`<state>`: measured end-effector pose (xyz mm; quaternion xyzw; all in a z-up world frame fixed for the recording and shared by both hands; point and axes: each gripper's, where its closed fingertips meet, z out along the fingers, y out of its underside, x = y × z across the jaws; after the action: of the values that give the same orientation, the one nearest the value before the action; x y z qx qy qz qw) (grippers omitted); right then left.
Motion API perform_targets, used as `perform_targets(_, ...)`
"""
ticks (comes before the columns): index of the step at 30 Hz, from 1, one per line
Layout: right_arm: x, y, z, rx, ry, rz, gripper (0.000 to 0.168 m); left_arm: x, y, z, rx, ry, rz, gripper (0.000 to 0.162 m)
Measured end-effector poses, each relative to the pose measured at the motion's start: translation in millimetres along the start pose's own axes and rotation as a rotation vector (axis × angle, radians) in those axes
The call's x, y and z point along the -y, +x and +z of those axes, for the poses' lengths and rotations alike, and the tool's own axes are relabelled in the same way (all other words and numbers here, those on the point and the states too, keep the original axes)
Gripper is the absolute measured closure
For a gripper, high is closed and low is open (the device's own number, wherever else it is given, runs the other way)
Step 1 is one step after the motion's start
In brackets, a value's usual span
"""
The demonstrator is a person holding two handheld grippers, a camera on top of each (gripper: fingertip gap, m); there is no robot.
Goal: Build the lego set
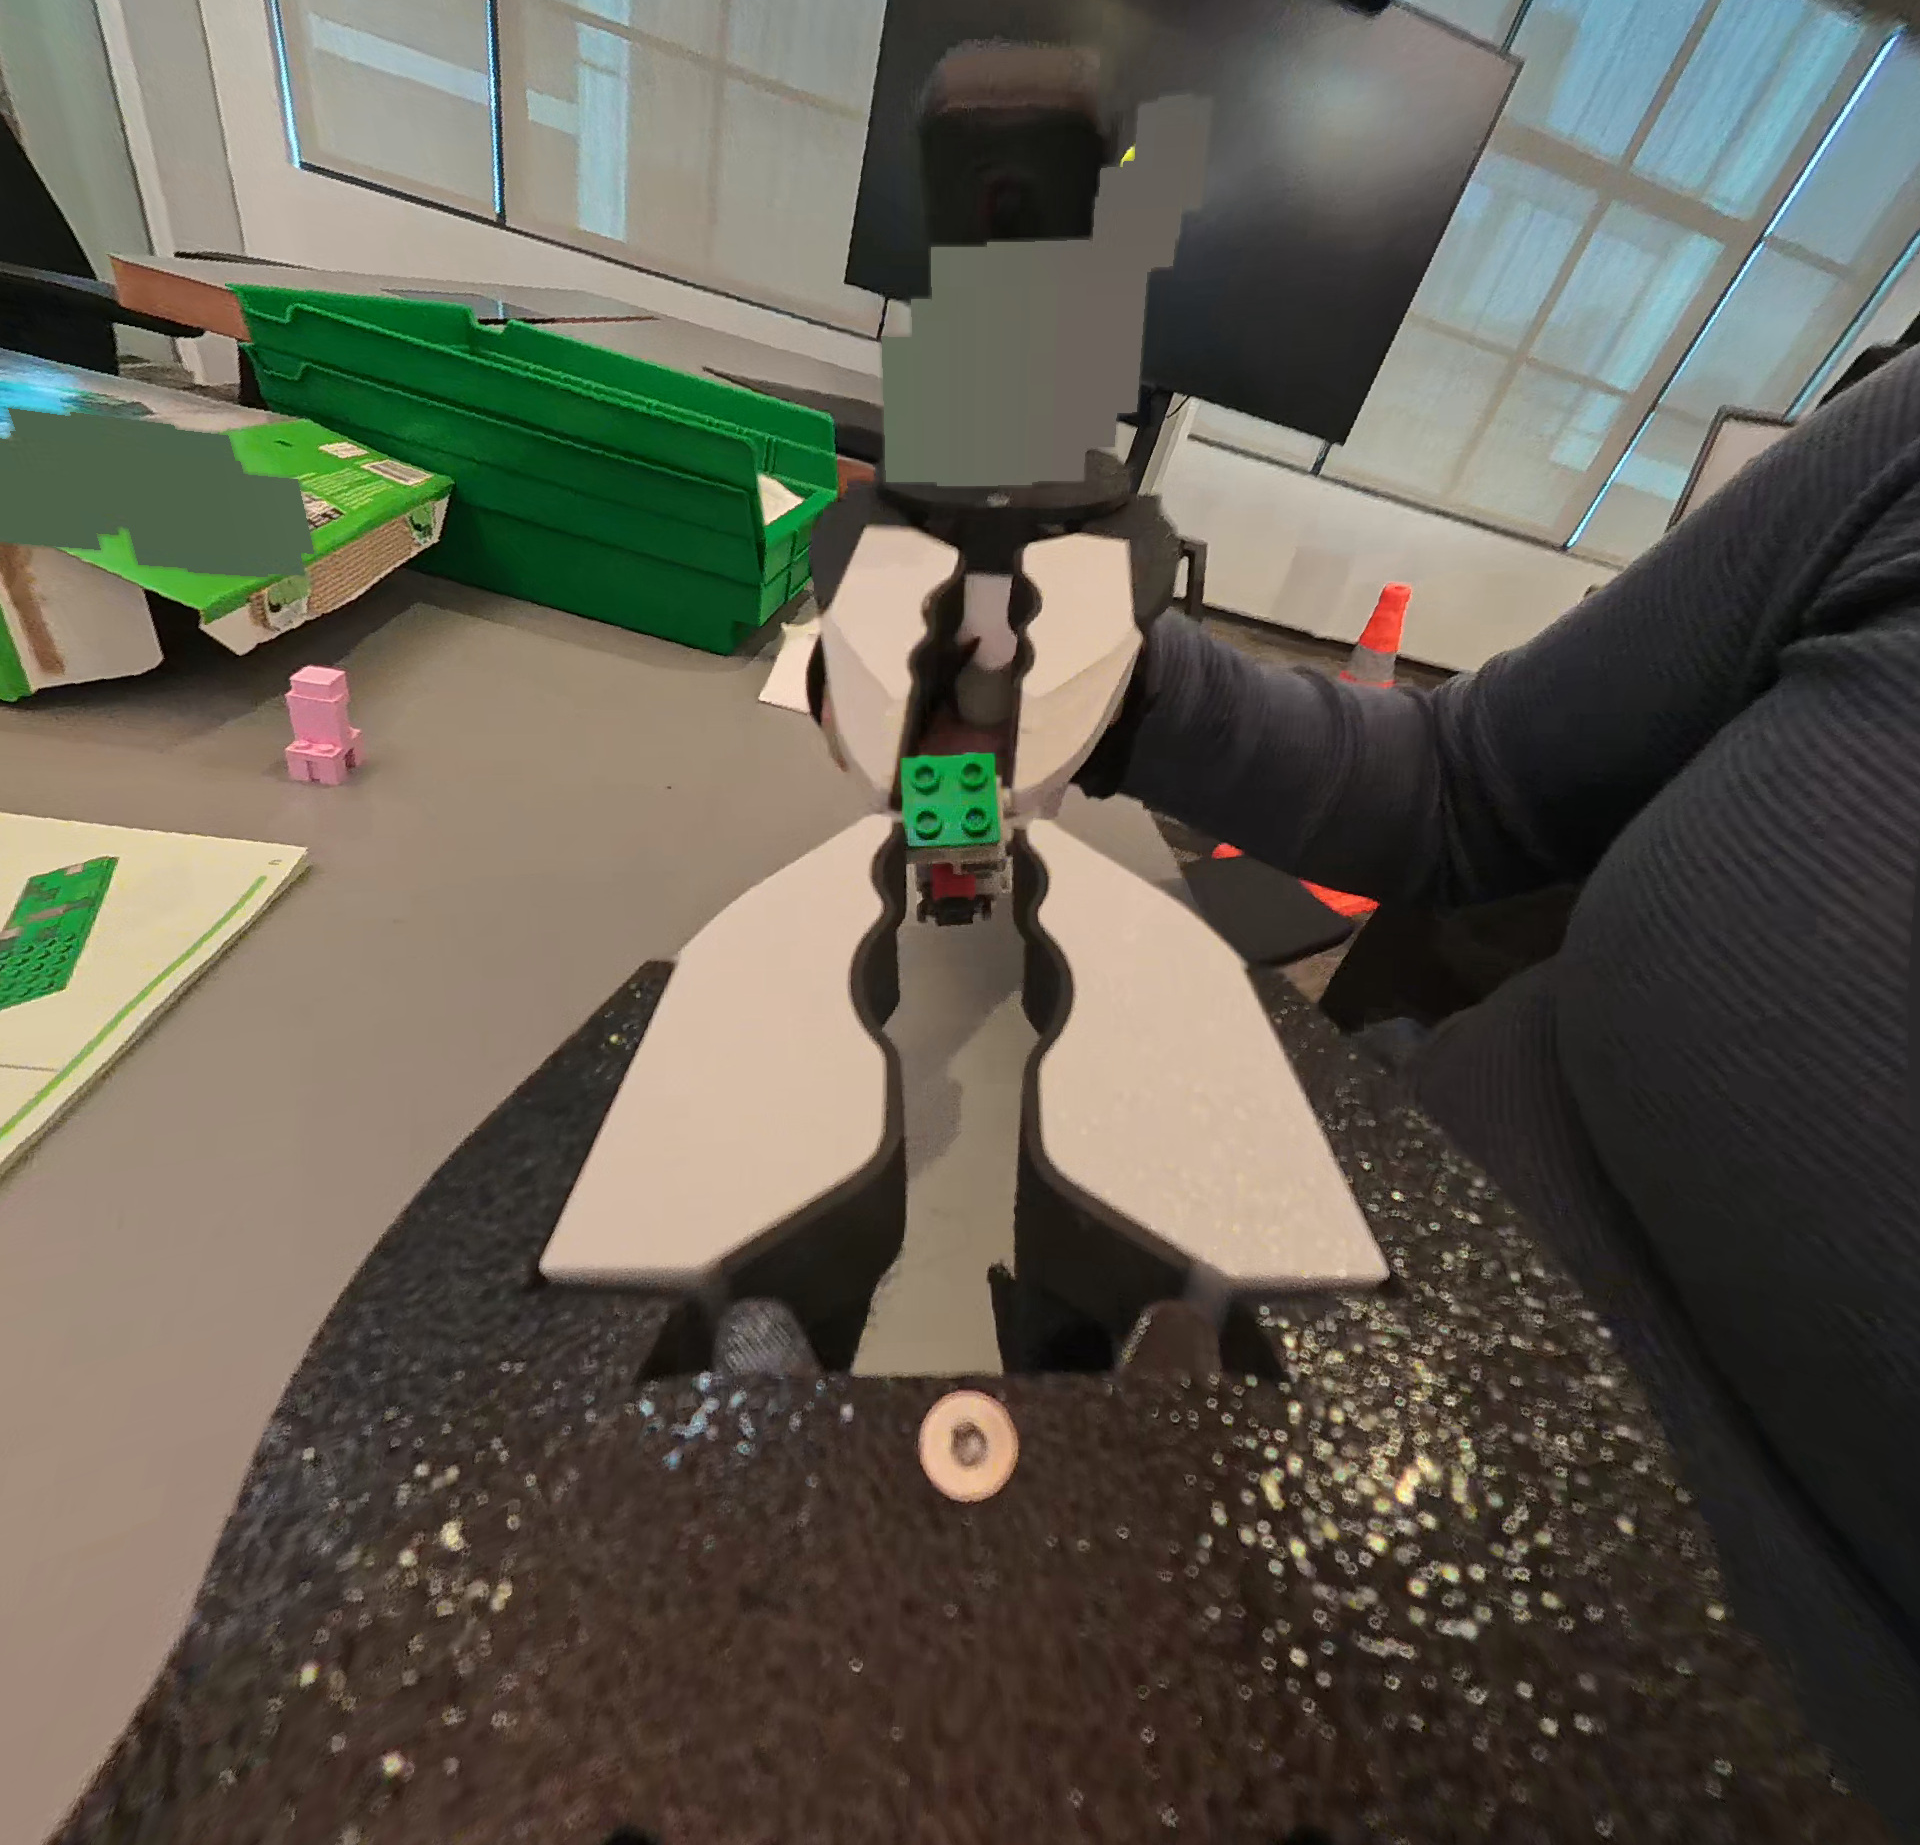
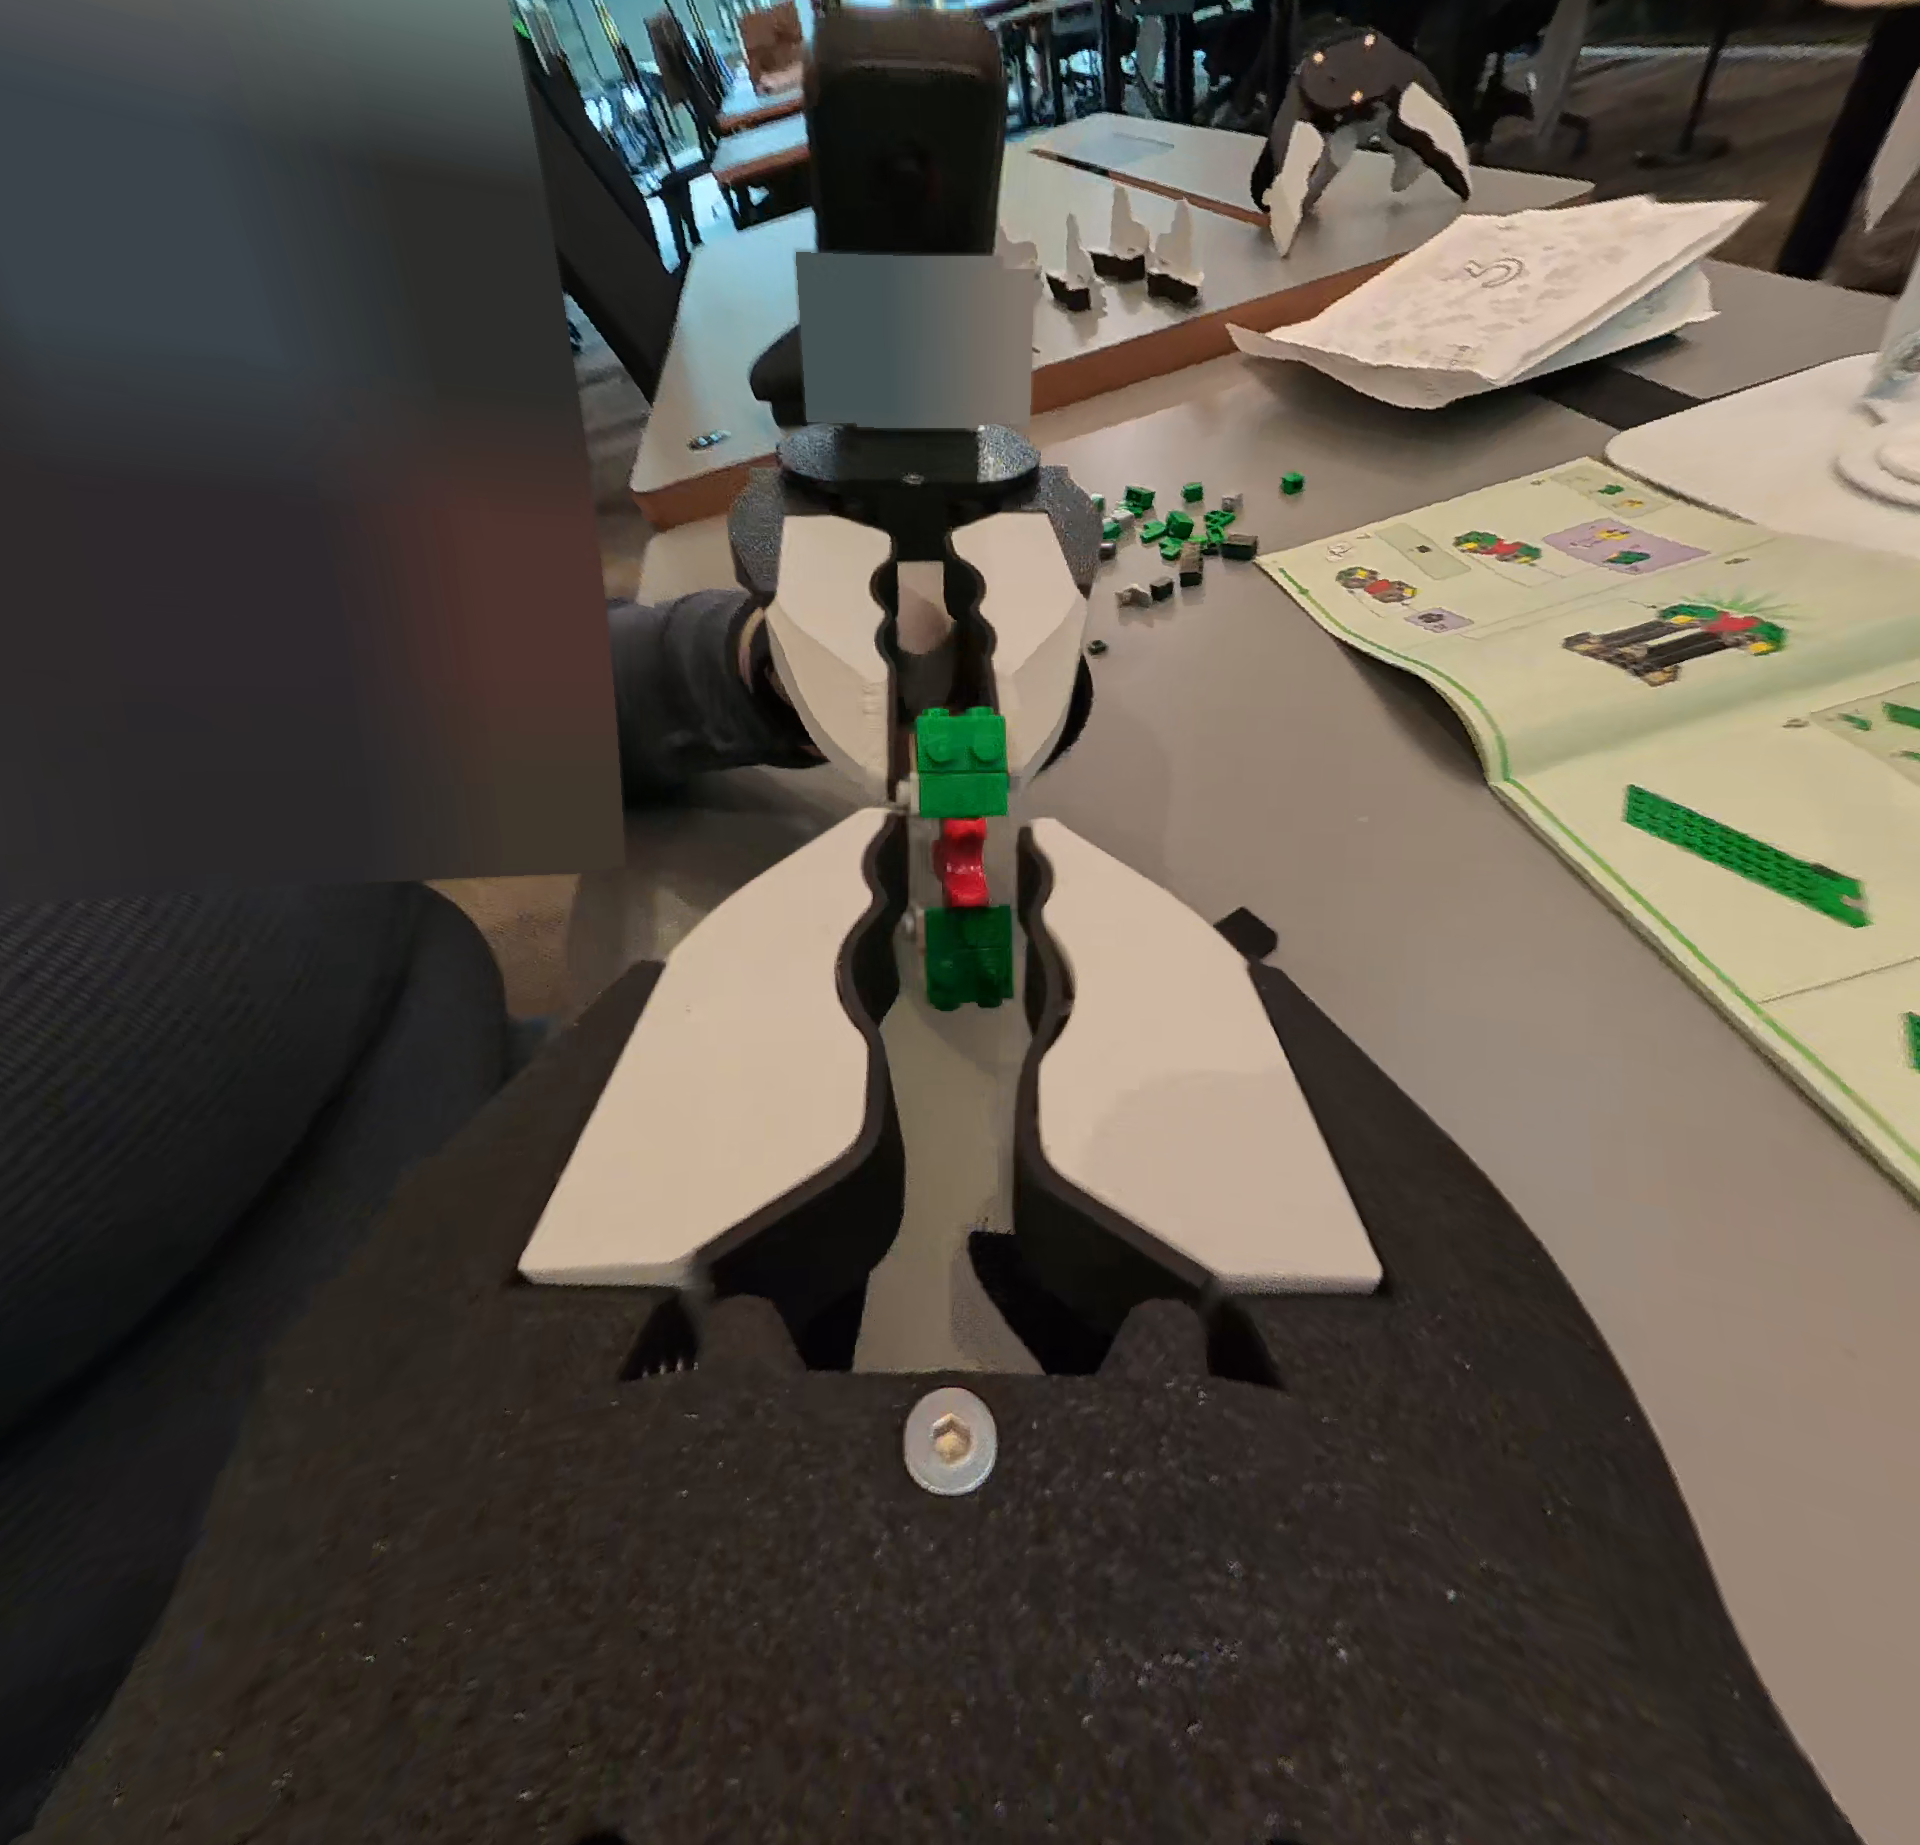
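A small lego assembly is held above the grey table (image 1: 468,912) between my two grippers, which meet tip to tip. In the right wrist view it is a column: green bricks (image 2: 962,777) at the far end, a red piece (image 2: 962,865) in the middle, a darker green block (image 2: 968,954) at the near end. My right gripper (image 2: 951,891) is shut on its near part. My left gripper (image 2: 935,715) faces it and pinches the far green bricks. In the left wrist view my left gripper (image 1: 954,881) is shut on the grey and red part (image 1: 956,886), and the right gripper (image 1: 951,772) holds a green four-stud brick (image 1: 954,800).
A pink lego pig (image 1: 322,725), stacked green bins (image 1: 540,465) and a green box (image 1: 343,507) stand at the left. An open instruction booklet (image 2: 1662,756) lies at the right, with loose small pieces (image 2: 1174,538) beyond it. A dark sleeve (image 1: 1558,756) reaches in.
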<state>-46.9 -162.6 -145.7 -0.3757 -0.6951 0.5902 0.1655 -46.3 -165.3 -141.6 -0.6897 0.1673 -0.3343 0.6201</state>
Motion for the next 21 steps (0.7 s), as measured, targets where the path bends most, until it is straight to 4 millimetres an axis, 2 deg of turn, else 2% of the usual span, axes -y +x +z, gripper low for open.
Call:
perform_targets(6,-1.4,-3.4,3.9,-0.050,-0.147,-0.152,0.148,-9.6,2.9,2.8,0.010,-0.083,0.096,0.143)
perform_targets(9,-6.6,-7.0,8.1,-0.015,-0.215,-0.148,0.148,-12.9,6.4,5.0,-0.007,-0.103,0.114,0.143)
perform_targets(18,-9.0,-7.8,8.0,0.024,-0.246,-0.124,0.152,-16.9,6.4,5.1,-0.021,-0.118,0.116,0.143)
perform_targets(19,-10.5,-5.9,7.0,0.013,-0.256,-0.122,0.152,-19.9,4.3,2.6,-0.016,-0.147,0.121,0.140)
perform_targets(21,-13.4,0.6,3.1,-0.020,-0.273,-0.116,0.152,-31.3,-12.3,-6.4,0.061,-0.240,0.148,0.127)
